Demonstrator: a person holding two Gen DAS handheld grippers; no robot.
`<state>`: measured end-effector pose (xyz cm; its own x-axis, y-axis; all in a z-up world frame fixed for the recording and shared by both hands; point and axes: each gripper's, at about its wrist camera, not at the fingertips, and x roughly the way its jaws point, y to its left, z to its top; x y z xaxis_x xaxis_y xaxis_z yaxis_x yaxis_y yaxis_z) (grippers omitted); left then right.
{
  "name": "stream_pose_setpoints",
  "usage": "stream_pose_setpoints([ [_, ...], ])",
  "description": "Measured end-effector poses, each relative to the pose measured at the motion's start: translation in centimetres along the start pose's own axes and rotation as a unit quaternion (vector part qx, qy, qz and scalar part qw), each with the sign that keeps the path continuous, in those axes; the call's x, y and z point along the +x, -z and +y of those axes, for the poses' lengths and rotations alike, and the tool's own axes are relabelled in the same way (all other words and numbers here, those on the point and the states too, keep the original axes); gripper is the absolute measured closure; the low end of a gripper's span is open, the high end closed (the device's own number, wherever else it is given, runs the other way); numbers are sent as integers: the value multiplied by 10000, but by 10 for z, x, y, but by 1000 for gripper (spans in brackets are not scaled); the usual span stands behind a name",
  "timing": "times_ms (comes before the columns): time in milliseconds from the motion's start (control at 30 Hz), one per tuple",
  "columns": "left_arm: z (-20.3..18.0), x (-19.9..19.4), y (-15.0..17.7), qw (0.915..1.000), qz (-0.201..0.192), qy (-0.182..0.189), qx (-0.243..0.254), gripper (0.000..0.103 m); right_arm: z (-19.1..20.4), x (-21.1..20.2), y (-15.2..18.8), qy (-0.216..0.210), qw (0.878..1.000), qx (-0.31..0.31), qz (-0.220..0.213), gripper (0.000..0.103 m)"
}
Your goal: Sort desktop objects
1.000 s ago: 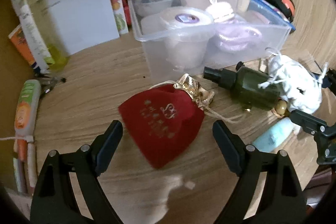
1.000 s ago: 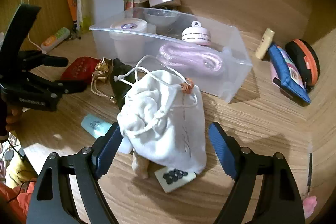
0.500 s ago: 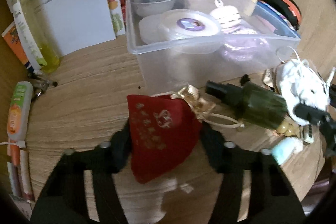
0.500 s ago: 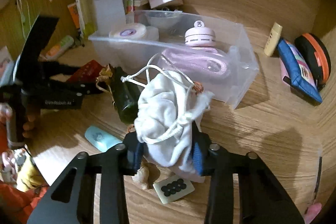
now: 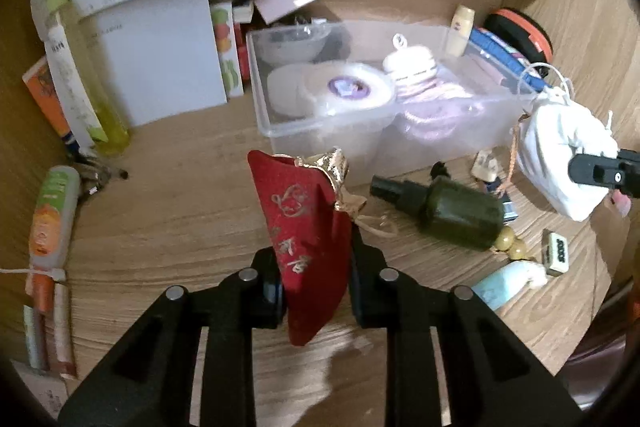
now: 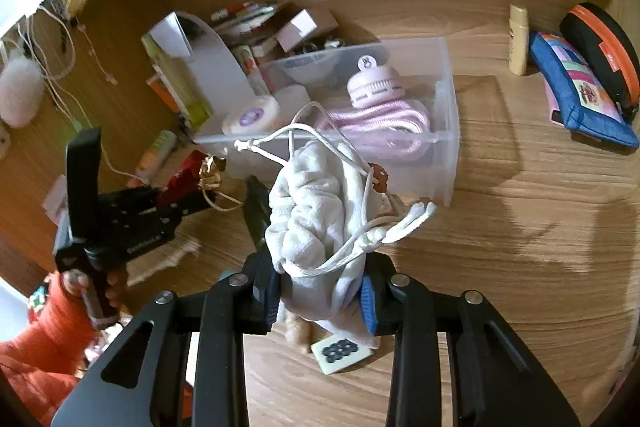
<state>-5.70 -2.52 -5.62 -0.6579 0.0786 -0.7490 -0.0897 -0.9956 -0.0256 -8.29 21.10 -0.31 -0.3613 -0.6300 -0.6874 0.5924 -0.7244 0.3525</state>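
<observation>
My left gripper (image 5: 316, 291) is shut on a red drawstring pouch (image 5: 304, 227) with gold print and holds it above the wooden desk. My right gripper (image 6: 320, 291) is shut on a white drawstring pouch (image 6: 316, 219) and holds it lifted; the white pouch also shows in the left wrist view (image 5: 564, 155). A clear plastic bin (image 5: 384, 99) stands behind both pouches; it holds a white round tub, a pink fan and pink cord. In the right wrist view the bin (image 6: 444, 139) is just beyond the white pouch.
A dark green spray bottle (image 5: 448, 207), a light blue tube (image 5: 504, 283) and a mahjong tile (image 6: 342, 349) lie on the desk. Papers and bottles (image 5: 80, 87) stand back left. A blue pouch (image 6: 580, 95) and an orange-black case (image 6: 600, 47) lie back right.
Both grippers have closed on their pouches and lifted them off the desk. The red pouch now hangs upright in the left gripper; the white pouch is raised toward the bin.
</observation>
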Motion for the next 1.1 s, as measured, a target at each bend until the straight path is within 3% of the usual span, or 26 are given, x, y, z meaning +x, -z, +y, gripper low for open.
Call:
stream_pose_setpoints([
  [200, 1, -19, -8, 9996, -263, -5, 25, 80, 4, -16, -12, 1, 9999, -43, -153, 74],
  [500, -2, -35, -25, 9985, -537, 9, 73, 80, 17, -12, -40, 546, 9965, -595, -220, 74],
  [1100, -17, -45, -74, 9955, -873, 348, 76, 80, 15, 24, -79, 491, 9963, -690, -132, 75],
])
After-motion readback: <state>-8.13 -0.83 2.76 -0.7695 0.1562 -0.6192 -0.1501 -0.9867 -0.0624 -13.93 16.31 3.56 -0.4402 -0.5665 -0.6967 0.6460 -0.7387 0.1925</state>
